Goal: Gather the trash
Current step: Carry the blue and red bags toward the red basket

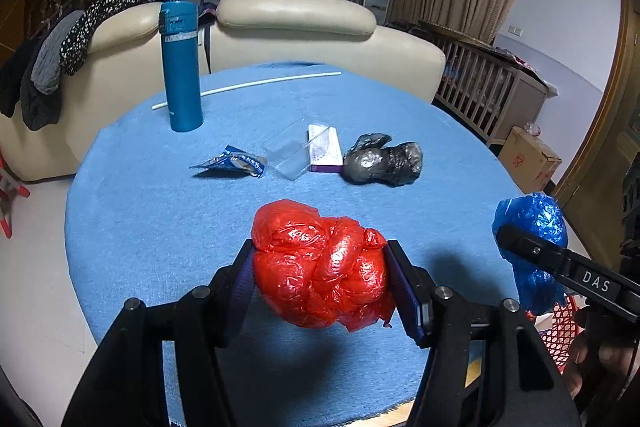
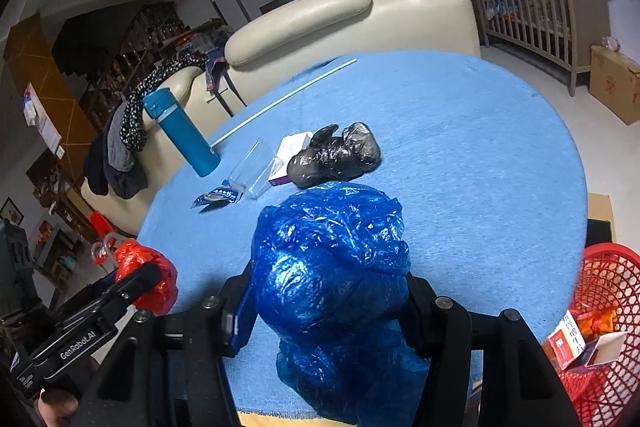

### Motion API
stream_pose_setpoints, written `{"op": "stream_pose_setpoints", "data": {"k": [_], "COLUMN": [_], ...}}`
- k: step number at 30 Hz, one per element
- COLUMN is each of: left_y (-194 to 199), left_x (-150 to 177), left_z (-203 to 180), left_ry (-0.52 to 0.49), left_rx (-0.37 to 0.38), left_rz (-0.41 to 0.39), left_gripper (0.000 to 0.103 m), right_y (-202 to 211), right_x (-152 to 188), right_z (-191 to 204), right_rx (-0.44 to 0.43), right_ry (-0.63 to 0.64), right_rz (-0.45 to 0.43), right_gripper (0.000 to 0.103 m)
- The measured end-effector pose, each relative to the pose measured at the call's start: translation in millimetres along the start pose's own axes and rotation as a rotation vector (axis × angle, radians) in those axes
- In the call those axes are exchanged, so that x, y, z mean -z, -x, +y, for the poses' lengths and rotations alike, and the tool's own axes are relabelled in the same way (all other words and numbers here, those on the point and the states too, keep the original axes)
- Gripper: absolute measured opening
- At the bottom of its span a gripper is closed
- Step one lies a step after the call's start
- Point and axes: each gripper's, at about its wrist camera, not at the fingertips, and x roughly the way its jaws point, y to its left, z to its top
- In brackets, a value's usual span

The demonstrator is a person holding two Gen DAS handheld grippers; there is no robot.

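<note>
My left gripper (image 1: pixel 320 267) is shut on a crumpled red plastic bag (image 1: pixel 320 263) and holds it above the near part of the blue round table (image 1: pixel 132 227). My right gripper (image 2: pixel 328 291) is shut on a crumpled blue plastic bag (image 2: pixel 332 279), held above the table's near right edge; the blue bag also shows in the left wrist view (image 1: pixel 532 223). The red bag shows in the right wrist view (image 2: pixel 152 267). On the table lie a black plastic bag (image 1: pixel 384 159), a torn blue wrapper (image 1: pixel 232 163), a clear plastic box (image 1: pixel 290 151) and a small white and purple carton (image 1: pixel 325 149).
A teal flask (image 1: pixel 181 67) stands at the table's far left, with a long white stick (image 1: pixel 248 87) behind it. A red mesh basket (image 2: pixel 600 315) holding some boxes sits on the floor at the right. A cream sofa (image 1: pixel 296 15) stands behind the table.
</note>
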Motion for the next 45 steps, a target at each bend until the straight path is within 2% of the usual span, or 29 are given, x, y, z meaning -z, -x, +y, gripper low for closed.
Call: {"op": "stream_pose_setpoints", "data": {"k": [18, 32, 45], "left_y": [43, 33, 27], "left_x": [-9, -1, 2], "left_z": [-16, -40, -69], "left_ry": [-0.038, -0.09, -0.164], "left_rx": [-0.003, 0.021, 0.033], "left_rz": [-0.095, -0.067, -0.049], "left_gripper": [0.064, 0.064, 0.064], "right_y": [35, 34, 53], "right_x": [-4, 6, 11], "right_z": [-9, -33, -76], "right_rx": [-0.028, -0.007, 0.014], "right_ry": [-0.037, -0.095, -0.19], "right_rz": [-0.072, -0.074, -0.127], "right_gripper": [0.062, 0.062, 0.062]}}
